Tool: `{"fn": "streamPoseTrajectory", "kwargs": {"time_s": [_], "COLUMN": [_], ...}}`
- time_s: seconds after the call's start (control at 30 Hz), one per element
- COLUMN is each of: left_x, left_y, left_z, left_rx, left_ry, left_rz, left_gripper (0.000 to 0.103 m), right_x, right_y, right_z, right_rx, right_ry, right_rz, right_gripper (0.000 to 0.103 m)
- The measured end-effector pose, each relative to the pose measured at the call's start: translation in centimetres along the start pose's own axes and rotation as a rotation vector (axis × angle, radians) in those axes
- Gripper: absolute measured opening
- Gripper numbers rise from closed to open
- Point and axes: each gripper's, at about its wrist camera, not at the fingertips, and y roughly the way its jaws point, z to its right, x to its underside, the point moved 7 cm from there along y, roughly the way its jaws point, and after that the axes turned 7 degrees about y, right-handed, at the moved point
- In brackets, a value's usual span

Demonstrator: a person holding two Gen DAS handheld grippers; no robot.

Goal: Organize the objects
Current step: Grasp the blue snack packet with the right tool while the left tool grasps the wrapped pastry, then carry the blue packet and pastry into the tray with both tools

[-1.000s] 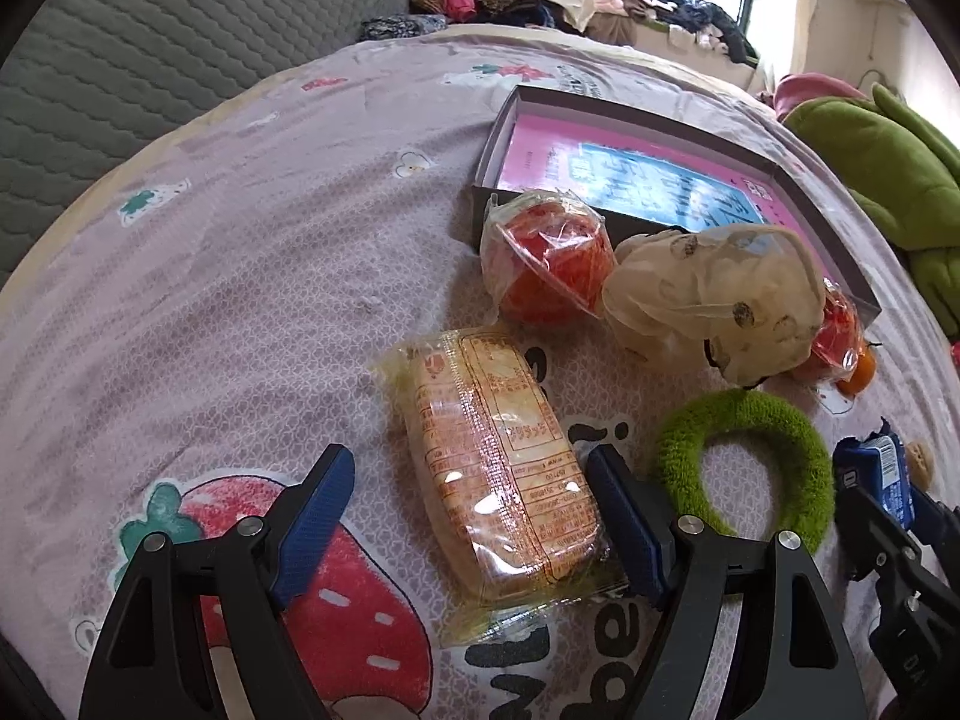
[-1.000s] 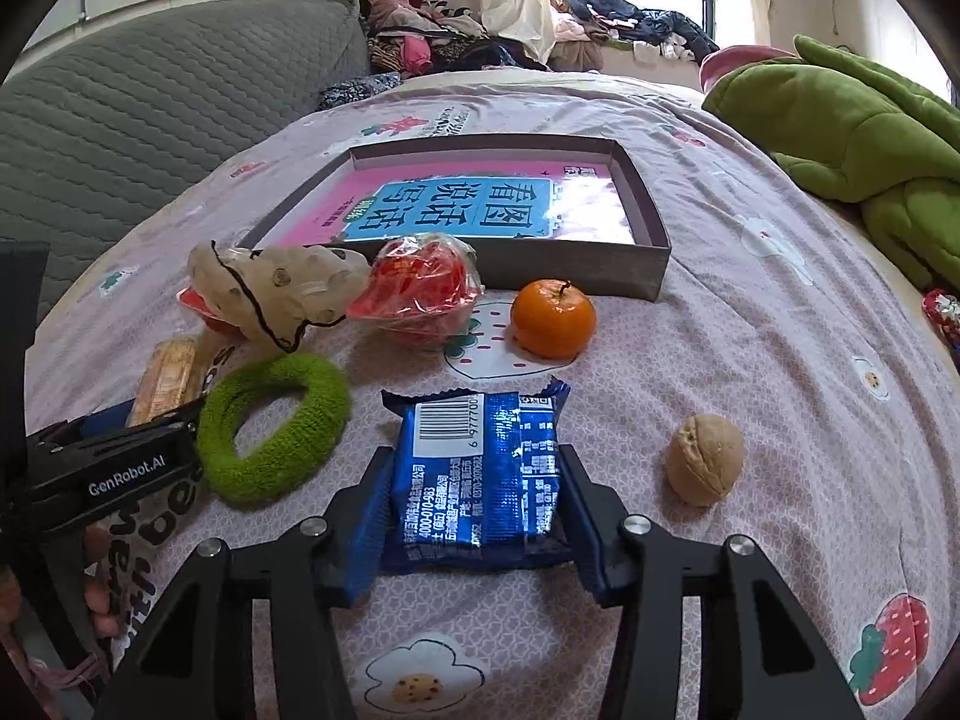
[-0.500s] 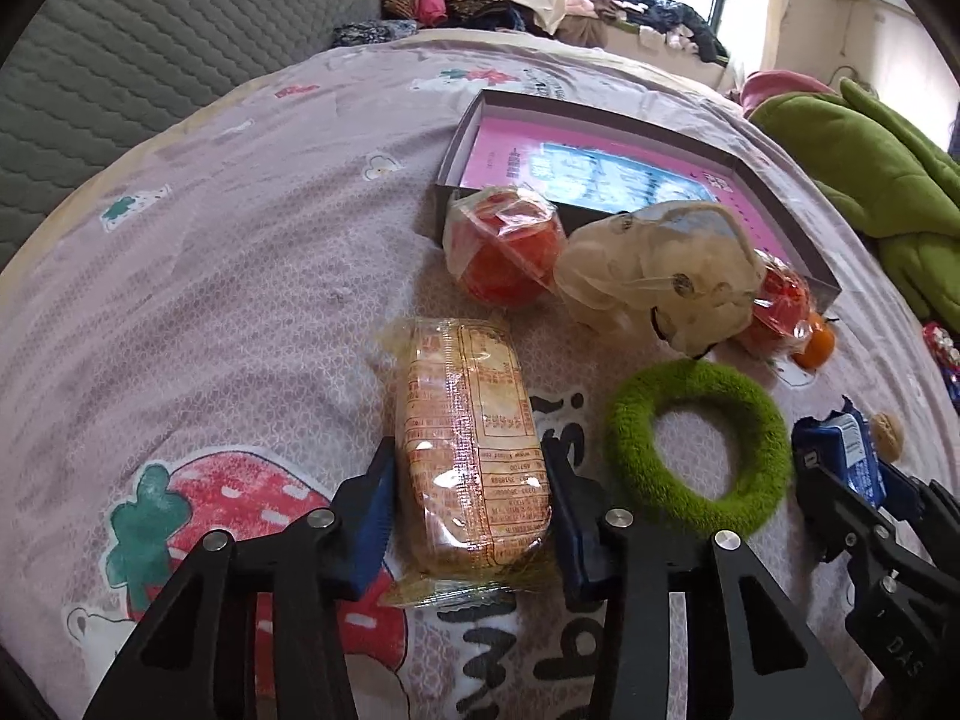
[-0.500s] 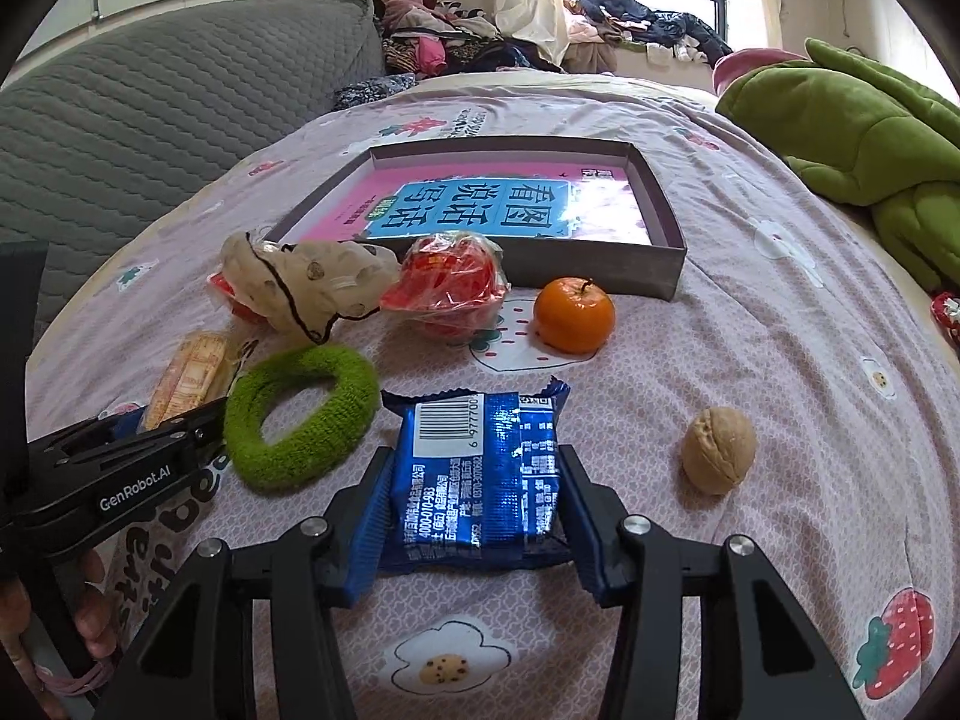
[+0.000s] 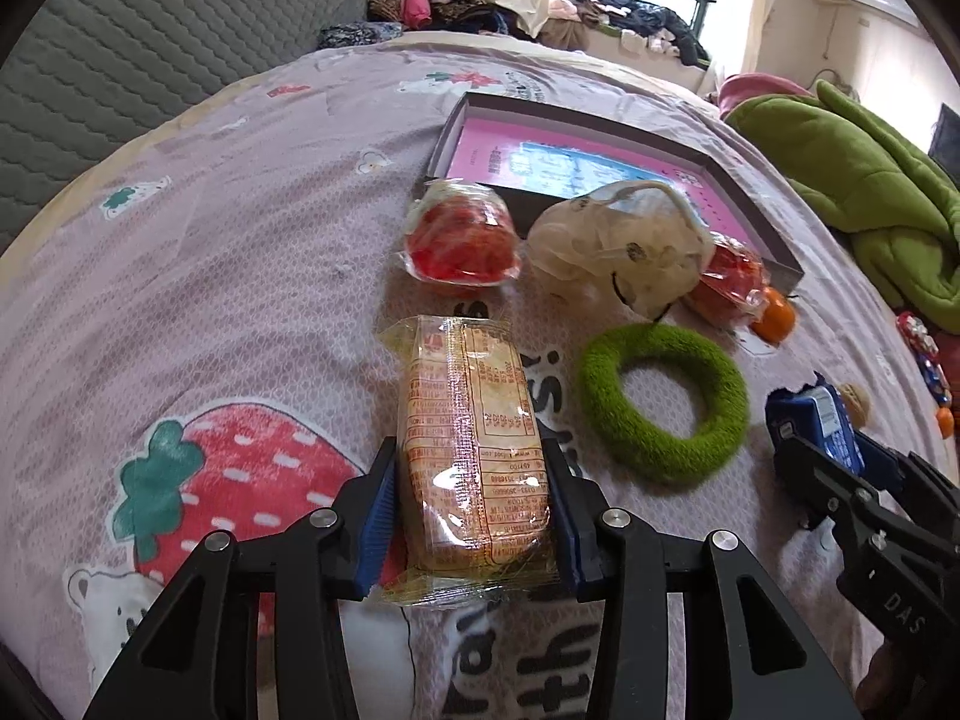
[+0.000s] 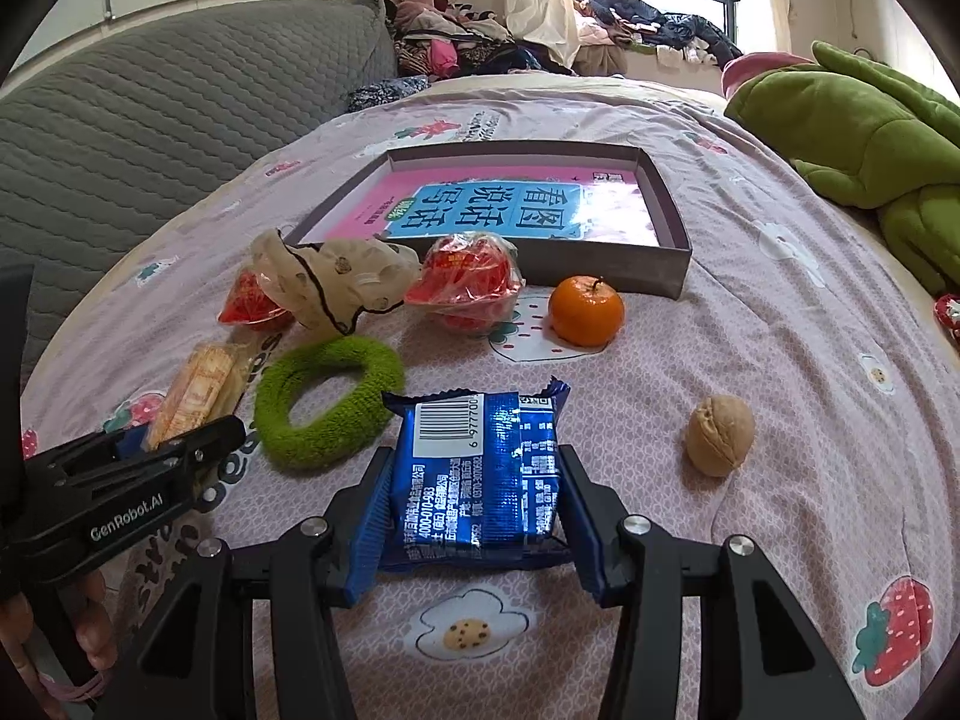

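My left gripper [image 5: 471,519] is shut on a clear-wrapped orange biscuit pack [image 5: 471,438], which also shows in the right wrist view [image 6: 198,390]. My right gripper [image 6: 474,519] is shut on a blue snack packet [image 6: 480,468], seen from the side in the left wrist view [image 5: 819,420]. A grey open box [image 6: 606,267] with a pink and blue book inside lies beyond both, in the left wrist view too [image 5: 774,210]. All rest on a pink printed bedspread [image 6: 780,324].
Between the grippers and the box lie a green knitted ring [image 6: 327,402], a cream drawstring pouch [image 6: 336,282], two red wrapped snacks [image 6: 465,279] [image 5: 459,240], an orange [image 6: 585,312] and a walnut [image 6: 719,435]. A green plush [image 6: 864,138] lies right, a grey headboard [image 6: 150,120] left.
My left gripper has closed from wide open onto the biscuit pack. The right gripper stays shut on the blue packet and has pulled back slightly.
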Motion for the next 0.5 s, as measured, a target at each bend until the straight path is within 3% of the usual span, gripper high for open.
{"fn": "streamPoseTrajectory", "kwargs": {"time_s": [0.5], "left_x": [0.1], "left_y": [-3.7], "left_z": [2.8], "left_rx": [0.040], "left_ry": [0.055], "left_rz": [0.054], "left_gripper": [0.045], "right_x": [-0.4], "right_y": [-3.0], "right_z": [0.4], "right_rx": [-0.012], "right_ry": [0.019], "right_rz": [0.054], "right_gripper": [0.052]}}
